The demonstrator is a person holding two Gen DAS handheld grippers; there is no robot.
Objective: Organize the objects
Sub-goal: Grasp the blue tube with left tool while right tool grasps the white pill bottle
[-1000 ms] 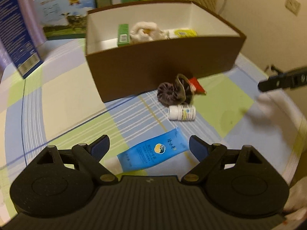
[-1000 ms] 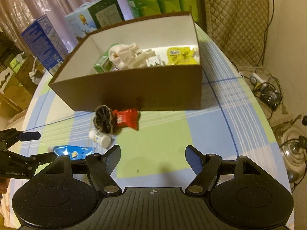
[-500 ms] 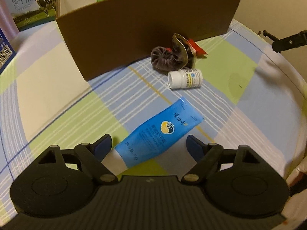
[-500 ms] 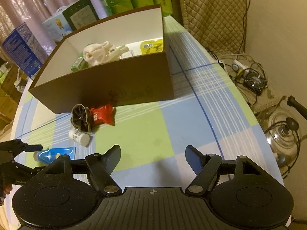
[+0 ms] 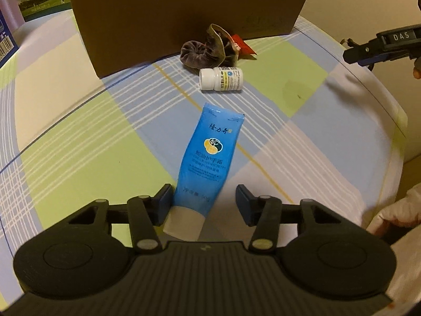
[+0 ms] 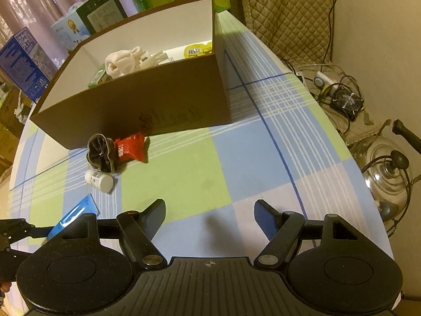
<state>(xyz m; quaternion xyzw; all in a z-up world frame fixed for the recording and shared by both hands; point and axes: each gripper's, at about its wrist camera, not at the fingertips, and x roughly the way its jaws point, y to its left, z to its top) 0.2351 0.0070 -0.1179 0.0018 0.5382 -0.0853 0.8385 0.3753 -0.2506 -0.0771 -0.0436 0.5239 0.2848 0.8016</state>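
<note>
A blue hand-cream tube lies on the checked tablecloth with its white cap end between the fingers of my left gripper, which is open; the left finger touches the tube, the right stands apart. Beyond it lie a small white pill bottle, a dark velvet scrunchie and a red packet, all in front of the brown cardboard box. My right gripper hovers open over bare cloth. From there the tube, bottle, scrunchie, packet and box show.
The box holds a cream cloth bundle, a green carton and a yellow pack. Milk cartons and blue boxes stand behind it. A padded chair back, cables, a fan and a steel kettle sit past the table's right edge.
My left gripper has dropped lower and moved forward, so the blue tube's cap end now lies between its open fingers. The right gripper drifted a little to the right and stayed open.
</note>
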